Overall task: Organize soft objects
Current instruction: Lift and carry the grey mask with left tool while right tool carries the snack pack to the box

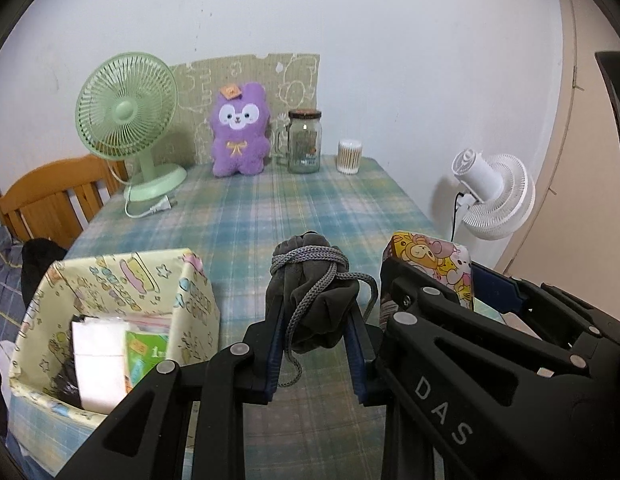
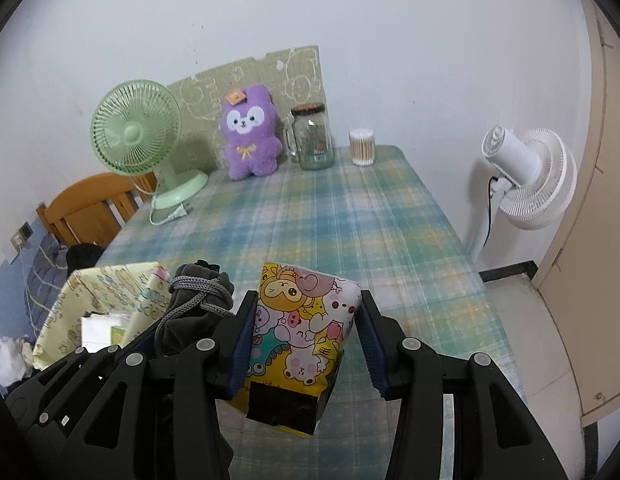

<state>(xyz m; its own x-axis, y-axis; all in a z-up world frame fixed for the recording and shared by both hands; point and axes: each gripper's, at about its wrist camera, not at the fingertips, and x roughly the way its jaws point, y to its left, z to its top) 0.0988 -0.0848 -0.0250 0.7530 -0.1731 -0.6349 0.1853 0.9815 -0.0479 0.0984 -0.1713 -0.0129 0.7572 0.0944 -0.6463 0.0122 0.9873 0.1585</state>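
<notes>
Holding: left gripper [image 1: 316,320] fingers pinch a grey pouch [image 1: 314,304], centre frame, clear of the bench [image 1: 270,216].
Right: right gripper [image 2: 306,344] fingers clamp a cartoon pack [image 2: 302,332], also lifted.
Box: patterned box [image 1: 190,304], lower left, already has tissues and packets inside.
Left to do: both items probably go in the box; plush [image 1: 238,132] at the back looks untouched.

Both wrist views look steeply down the plaid table [image 1: 270,208] toward the wall, side by side, sharing it
</notes>
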